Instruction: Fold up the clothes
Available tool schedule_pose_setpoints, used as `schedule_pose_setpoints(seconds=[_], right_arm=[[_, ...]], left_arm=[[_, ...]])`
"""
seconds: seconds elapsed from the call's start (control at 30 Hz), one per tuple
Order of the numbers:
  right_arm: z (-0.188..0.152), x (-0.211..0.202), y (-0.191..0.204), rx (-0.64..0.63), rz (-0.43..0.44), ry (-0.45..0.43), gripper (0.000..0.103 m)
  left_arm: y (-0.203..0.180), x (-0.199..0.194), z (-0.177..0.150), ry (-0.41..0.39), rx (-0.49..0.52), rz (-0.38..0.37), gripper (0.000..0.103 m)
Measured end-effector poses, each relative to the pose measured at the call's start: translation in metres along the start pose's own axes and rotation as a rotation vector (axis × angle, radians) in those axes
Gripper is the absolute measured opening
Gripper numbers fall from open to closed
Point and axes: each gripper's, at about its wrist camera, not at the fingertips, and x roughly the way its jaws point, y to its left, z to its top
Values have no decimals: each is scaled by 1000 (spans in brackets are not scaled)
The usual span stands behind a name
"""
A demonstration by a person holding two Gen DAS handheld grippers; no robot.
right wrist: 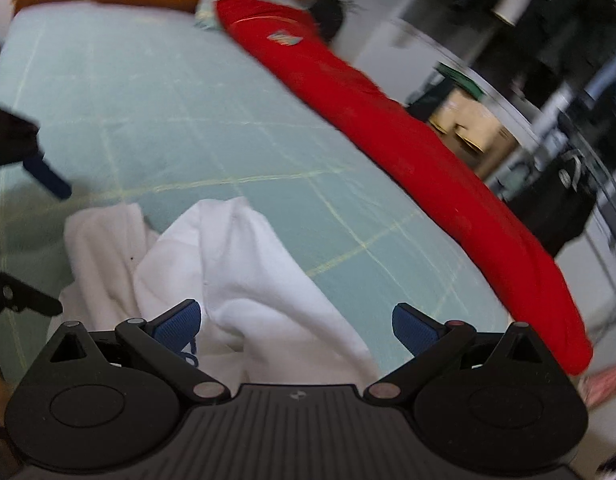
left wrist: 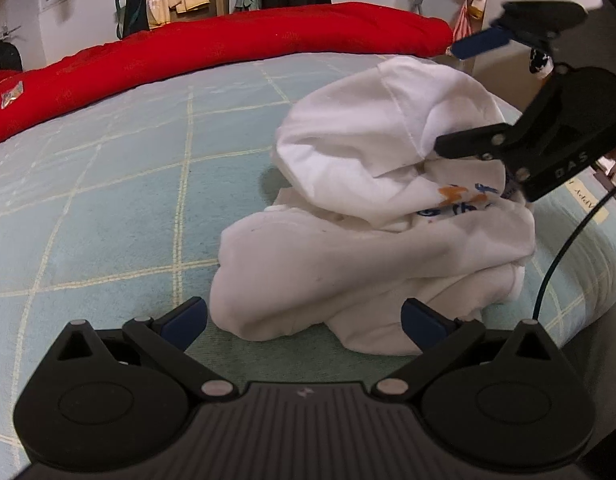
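- White garment (left wrist: 372,240) sits crumpled in a heap on the bed (left wrist: 108,184), toward the right edge of the left wrist view, nothing folded yet. Blue and orange print shows in the middle of the pile.
- Left claw (left wrist: 304,320) is released, jaws spread wide, low and just near of the heap's near hem. Nothing between the pads.
- Right claw (right wrist: 296,326) is also spread; white cloth lies between the pads in its own view but they aren't pinching it. From the left wrist view it comes in from the right, one finger pushed into a fold at the upper lump, the other blue pad up in the air.
- My read: you're at the un-bunching step, hunting for edges before any fold.
- To do it well: don't grab bulk. Find a seam or hem (the stitched line on the upper lump is a good lead) and close on a single layer.
- Take the near hem with the left claw, a far or upper edge with the right, then pull apart and lay it flat on the open checked area to the left.
- Keep clear of the red quilt (left wrist: 212,44) along the far side.
- Right wrist view is blurred, so slow down before closing; a rushed pinch likely catches two layers.
- Watch the cable (left wrist: 556,268) at the right edge, it could snag cloth.
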Motion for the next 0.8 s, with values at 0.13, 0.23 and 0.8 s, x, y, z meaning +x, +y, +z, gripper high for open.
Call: schedule_pose_setpoints(seconds=[0.13,0.23,0.8], right_arm=[[6,8,4,-81,13,18,103],[9,13,10,-130,38,34,103],[8,8,0,-126,72,64,15]], left_arm=[[-1,2,-2,6,6,3,102],[-3,2,-3,3,14,4,102],[1,-6,-9,-14,-14,5,102]])
